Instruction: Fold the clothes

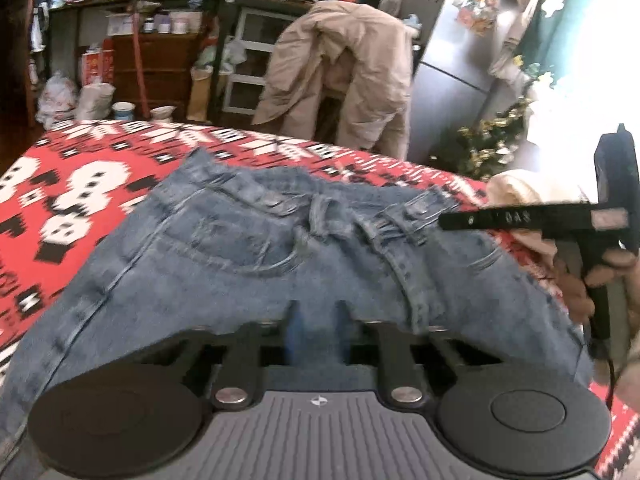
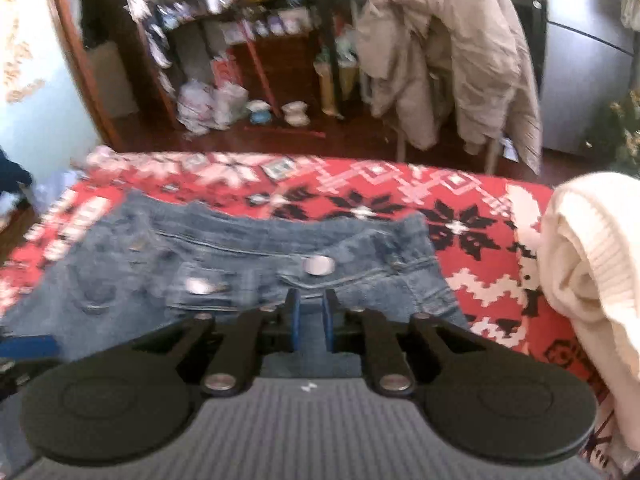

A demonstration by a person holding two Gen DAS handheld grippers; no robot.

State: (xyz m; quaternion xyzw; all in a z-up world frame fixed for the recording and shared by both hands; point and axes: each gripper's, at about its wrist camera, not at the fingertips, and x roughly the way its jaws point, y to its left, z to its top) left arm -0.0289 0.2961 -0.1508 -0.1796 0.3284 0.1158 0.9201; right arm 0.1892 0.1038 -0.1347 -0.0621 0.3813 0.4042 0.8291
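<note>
Left wrist view: left gripper (image 1: 316, 332) sat at 6 o'clock, jaws closed to a narrow gap, pinching the near denim of the jeans (image 1: 256, 248). Jeans lay across the red patterned blanket (image 1: 80, 184), waistband towards 12 o'clock, belt loops and pocket facing up. The right gripper (image 1: 444, 222) came in from 3 o'clock with its tip at the waistband, and a hand (image 1: 592, 280) was on its handle. A cream sweater (image 1: 532, 188) lay just behind it. A beige jacket (image 1: 340, 76) hung on a chair at 12 o'clock, well apart.

Right wrist view: right gripper (image 2: 311, 320) was nearly closed, blue pads with a thin fold of denim between them, just below the metal button (image 2: 319, 266). Motion blur there, so the grip was probably real but I couldn't confirm it. Jeans (image 2: 200, 264) ran from centre to 9 o'clock; sweater (image 2: 588, 264) was at 3 o'clock; blanket (image 2: 400, 188) beyond.

Step, as I judged it: both ends gripped at the waist, start of a fold. Next move called for lifting both hands together, keeping the cloth taut, and carrying the waistband over evenly. The sweater needed clearing.
</note>
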